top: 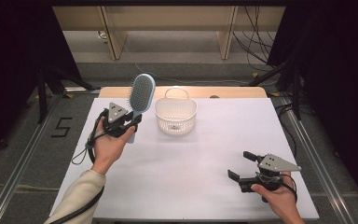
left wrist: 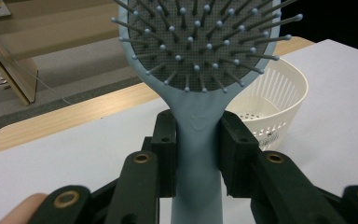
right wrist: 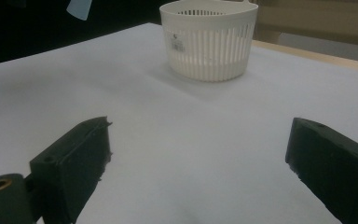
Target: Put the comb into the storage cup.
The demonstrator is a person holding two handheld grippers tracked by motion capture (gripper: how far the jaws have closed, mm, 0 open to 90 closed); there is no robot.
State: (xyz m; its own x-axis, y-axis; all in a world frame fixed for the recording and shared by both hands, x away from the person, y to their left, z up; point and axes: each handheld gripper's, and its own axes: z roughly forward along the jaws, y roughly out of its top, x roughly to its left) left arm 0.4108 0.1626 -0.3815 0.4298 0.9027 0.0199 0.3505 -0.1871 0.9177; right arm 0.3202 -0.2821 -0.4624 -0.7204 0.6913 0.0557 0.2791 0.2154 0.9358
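Jaws of left gripper (left wrist: pixel 198 158) clamp the brush (left wrist: pixel 198 70) by its handle neck, pads pressing both sides. Brush long axis runs upright, head up w/ bristles facing the cam, raised off the table (top: pixel 191 177). Basket (top: pixel 176 116) sits just to the brush's right and a bit beyond, empty, so likely next move is across and down into it. Left hand (top: pixel 107 144) is nearer by far. Right gripper (top: pixel 251 170) rests near the front-right edge, jaws wide, nothing between; basket well ahead of it.
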